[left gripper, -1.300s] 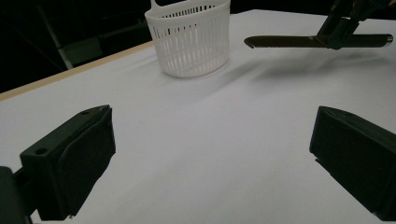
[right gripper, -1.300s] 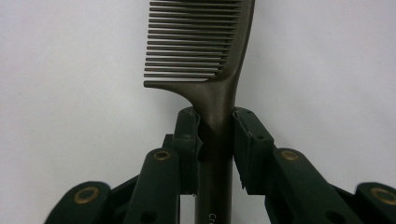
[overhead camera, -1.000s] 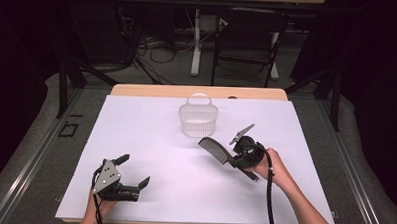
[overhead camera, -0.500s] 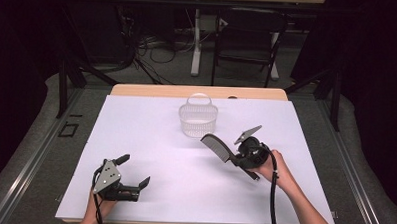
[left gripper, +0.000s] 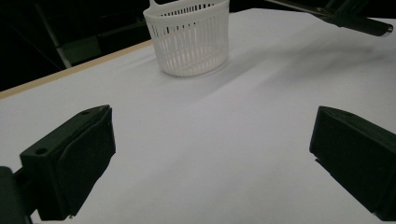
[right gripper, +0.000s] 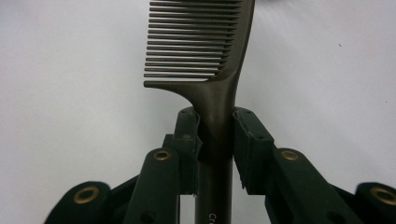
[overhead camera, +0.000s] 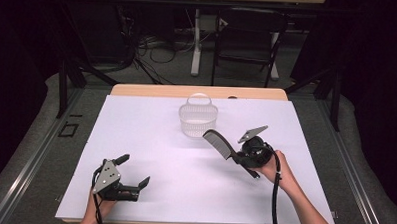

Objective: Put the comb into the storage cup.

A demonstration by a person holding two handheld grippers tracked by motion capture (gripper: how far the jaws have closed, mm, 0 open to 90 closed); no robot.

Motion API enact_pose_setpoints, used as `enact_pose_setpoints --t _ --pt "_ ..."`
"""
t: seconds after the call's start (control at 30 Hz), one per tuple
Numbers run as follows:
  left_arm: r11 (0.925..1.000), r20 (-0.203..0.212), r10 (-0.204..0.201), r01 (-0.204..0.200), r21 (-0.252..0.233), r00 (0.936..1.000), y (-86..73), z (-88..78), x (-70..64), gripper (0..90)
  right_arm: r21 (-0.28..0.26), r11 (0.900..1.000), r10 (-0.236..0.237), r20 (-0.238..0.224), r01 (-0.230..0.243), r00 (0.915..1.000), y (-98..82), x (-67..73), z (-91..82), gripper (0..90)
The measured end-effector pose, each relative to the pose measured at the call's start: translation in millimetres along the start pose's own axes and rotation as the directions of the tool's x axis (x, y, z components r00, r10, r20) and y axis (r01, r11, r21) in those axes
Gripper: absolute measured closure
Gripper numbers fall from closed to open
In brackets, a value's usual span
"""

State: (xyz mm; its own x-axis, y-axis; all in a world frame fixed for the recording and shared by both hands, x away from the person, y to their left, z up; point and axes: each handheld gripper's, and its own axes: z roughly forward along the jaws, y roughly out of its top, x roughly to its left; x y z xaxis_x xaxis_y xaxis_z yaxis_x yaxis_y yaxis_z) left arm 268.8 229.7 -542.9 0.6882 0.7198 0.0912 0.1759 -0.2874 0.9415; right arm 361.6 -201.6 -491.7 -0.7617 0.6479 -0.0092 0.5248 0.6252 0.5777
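At 7 o'clock on the table, the left gripper is rested with jaws spread, holding nothing. The basket is set at 12. At 3, the comb is pinched by its handle in the right gripper, teeth aimed basketward, likely for dropping in.

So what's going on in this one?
A person works two hand-held grippers over a white-covered table. The right gripper is clamped on the handle of a dark comb, held above the table near the white basket. The left gripper sits open and empty at the near left.
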Motion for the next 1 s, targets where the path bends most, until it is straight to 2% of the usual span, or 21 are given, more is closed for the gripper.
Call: enact_pose_setpoints --t 0.67,1.0 --pt "1.0 0.002 0.002 -0.002 -0.001 1.0 0.0 0.0 -0.2 0.5 -0.051 0.999 0.014 0.019 -0.013 0.9997 -2.3 -4.7 -6.6 72.6" --pt "1.0 -0.002 -0.001 0.001 -0.004 1.0 0.1 -0.4 -0.6 0.6 -0.094 0.995 0.029 0.038 -0.025 0.9989 -2.8 -7.0 -11.2 72.6"
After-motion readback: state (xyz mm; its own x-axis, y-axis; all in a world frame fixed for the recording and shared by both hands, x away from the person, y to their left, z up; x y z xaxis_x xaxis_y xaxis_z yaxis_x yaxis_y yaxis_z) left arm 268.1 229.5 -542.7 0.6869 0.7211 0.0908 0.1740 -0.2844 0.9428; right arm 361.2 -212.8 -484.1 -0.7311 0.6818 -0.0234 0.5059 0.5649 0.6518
